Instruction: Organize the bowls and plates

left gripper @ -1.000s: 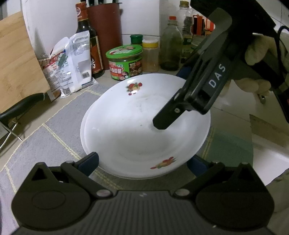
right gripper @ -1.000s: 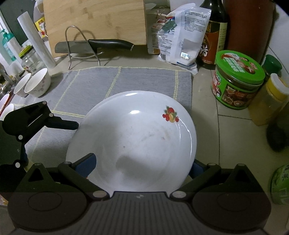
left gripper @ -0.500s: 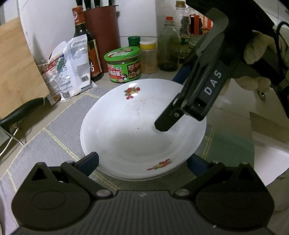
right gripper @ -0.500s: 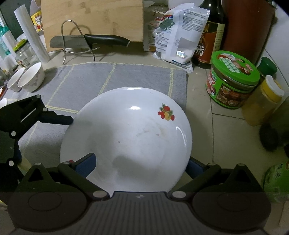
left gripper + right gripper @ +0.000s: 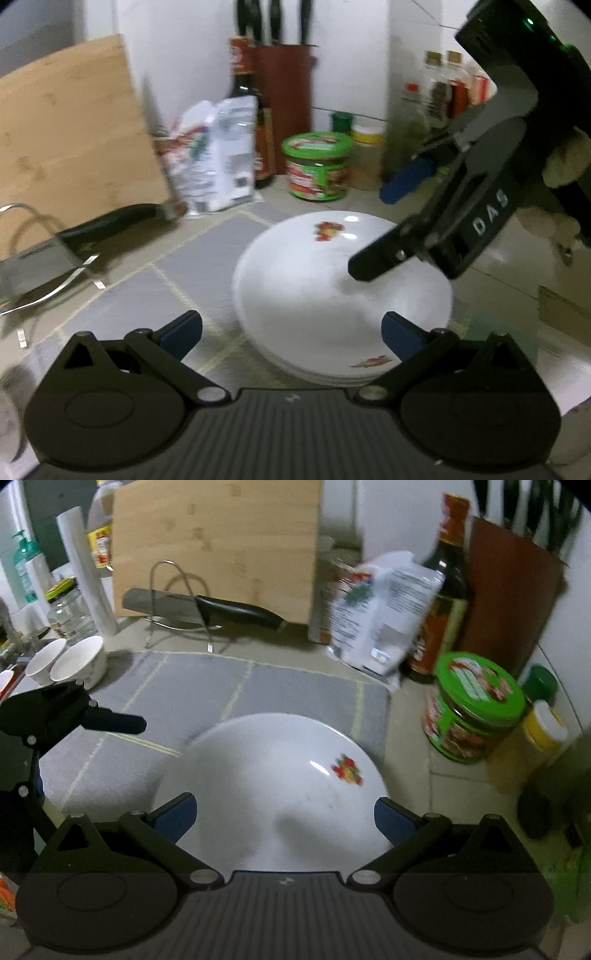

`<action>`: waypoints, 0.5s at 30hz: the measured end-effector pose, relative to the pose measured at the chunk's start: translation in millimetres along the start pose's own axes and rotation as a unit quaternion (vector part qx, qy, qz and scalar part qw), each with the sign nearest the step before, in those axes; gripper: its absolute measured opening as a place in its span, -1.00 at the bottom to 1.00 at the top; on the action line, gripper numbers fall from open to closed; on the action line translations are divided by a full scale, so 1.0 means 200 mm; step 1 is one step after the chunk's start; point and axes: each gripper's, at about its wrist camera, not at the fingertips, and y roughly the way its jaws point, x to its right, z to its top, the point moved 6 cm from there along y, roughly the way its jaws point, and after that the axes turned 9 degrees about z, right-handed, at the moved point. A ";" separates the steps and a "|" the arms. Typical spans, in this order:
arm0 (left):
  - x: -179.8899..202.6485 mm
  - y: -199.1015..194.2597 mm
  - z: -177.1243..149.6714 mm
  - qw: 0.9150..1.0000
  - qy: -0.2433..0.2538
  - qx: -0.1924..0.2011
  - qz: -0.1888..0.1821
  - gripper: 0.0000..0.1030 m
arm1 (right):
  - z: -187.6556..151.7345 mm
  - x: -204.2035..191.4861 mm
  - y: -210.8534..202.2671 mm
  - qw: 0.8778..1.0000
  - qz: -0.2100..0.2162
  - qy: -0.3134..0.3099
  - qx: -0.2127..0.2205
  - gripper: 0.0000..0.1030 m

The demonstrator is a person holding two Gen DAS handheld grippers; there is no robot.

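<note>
Left gripper [image 5: 291,330]: jaws spread wide, blue pads well apart, nothing between them. In the left wrist view the white plate [image 5: 332,288] lies just beyond and partly between the fingertips, but neither pad can be confirmed as touching it. The same gripper appears at the left edge of the right wrist view [image 5: 110,722], a dark finger pointing right above the mat, clear of the plate.

Right gripper [image 5: 284,814]: jaws likewise wide apart. The plate's near rim sits between the two blue pads in its own view; contact cannot be determined. From the left wrist view, the right gripper [image 5: 384,229] hangs above the plate's right half, one dark finger over the white surface and one blue pad further back, with a gloved hand [image 5: 565,166] behind it. It carries nothing.

Plate: flat on the near right part of the grey mat [image 5: 192,698], fruit motif on its far rim. Layered rims at its near edge in the left wrist view suggest a stack; blur prevents a count.

Two small white bowls [image 5: 70,661] stand at the far left, off the mat's corner, well apart from the plate. A green-lidded jar [image 5: 472,709] stands right of the plate. A knife [image 5: 207,607] rests on a wire rack before a wooden cutting board [image 5: 218,542] at the far side.
</note>
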 end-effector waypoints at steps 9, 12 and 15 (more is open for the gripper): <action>-0.20 -0.14 -0.07 0.990 -0.088 -0.017 0.108 0.99 | 0.11 -0.18 0.10 0.998 0.036 -0.050 0.012 1.00; -0.27 -0.20 -0.10 0.982 -0.121 -0.020 0.141 0.99 | 0.13 -0.25 0.13 0.996 0.056 -0.064 0.016 1.00; -0.31 -0.26 -0.14 0.975 -0.142 -0.022 0.171 0.99 | 0.15 -0.31 0.15 0.994 0.076 -0.072 0.021 1.00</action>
